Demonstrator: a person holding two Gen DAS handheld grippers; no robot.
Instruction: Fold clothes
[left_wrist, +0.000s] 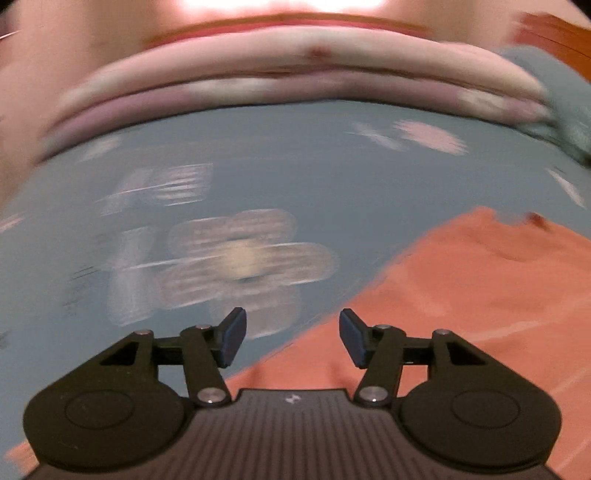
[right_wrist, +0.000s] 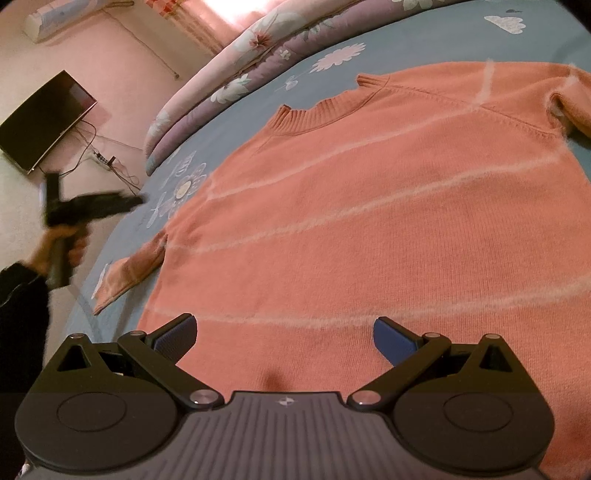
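Sweater (right_wrist: 369, 206) lies whole only in right view; left gripper (left_wrist: 291, 338) and right gripper (right_wrist: 284, 339) gape empty.

The left wrist camera sits low over the bed (left_wrist: 295, 155), close to the blue sheet. It looks across the bed toward the folded quilt (left_wrist: 295, 74) at the far edge. The picture is blurry. The sweater (left_wrist: 480, 295) fills only its lower right corner.

The right wrist camera sits just above the sweater (right_wrist: 351, 221), near its bottom edge. It looks up along the sweater toward the collar, with the quilt (right_wrist: 229, 74) and wall behind.

Both views show the sweater, the flower sheet and the quilt. The right view also shows the left gripper (right_wrist: 136, 199), far off to its left.
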